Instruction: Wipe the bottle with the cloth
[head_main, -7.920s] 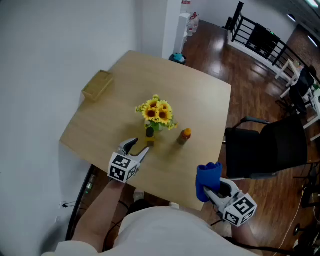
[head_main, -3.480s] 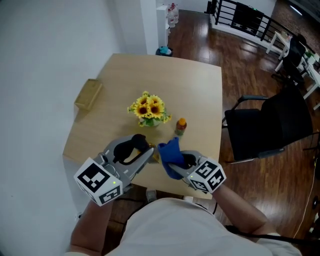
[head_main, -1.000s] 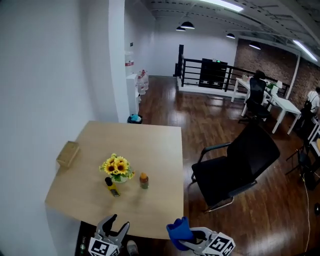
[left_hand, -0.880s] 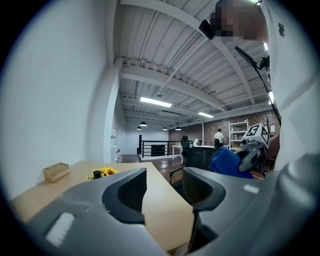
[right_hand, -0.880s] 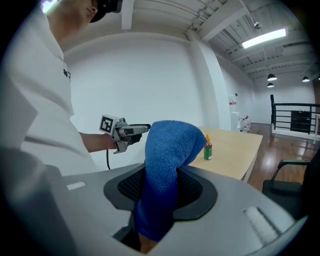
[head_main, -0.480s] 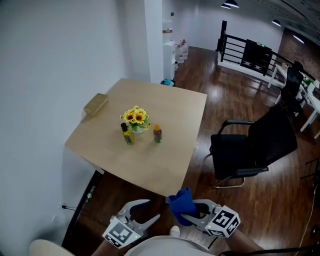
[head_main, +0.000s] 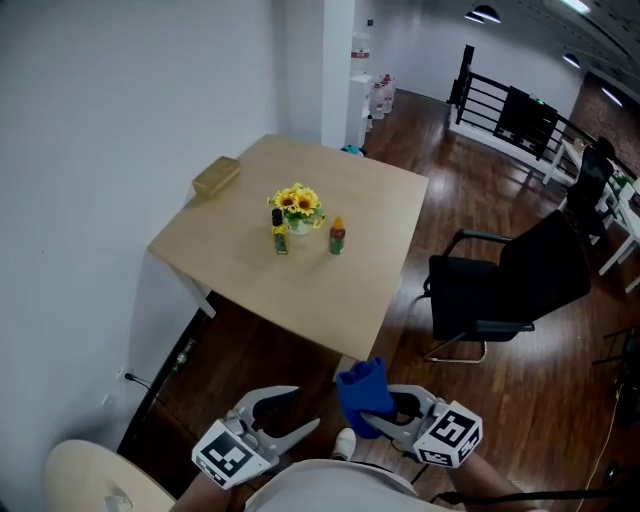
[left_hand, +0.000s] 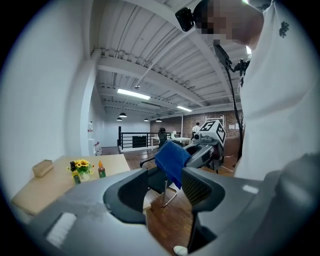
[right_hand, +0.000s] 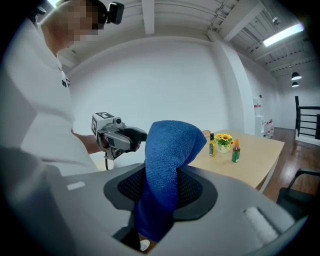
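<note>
They've stepped well back from the table (head_main: 300, 300); the bottle (head_main: 279, 235) stands there by the flowers (head_main: 297, 203) (wiping looks done). Right gripper (head_main: 385, 418) keeps the cloth (head_main: 362, 390) clamped; left gripper (head_main: 305, 408) is closing, empty.

A wooden table (head_main: 300, 290) carries a vase of sunflowers (head_main: 297, 207) and a tan box (head_main: 216, 176), with 1 black chair (head_main: 515, 285) beside it.
</note>
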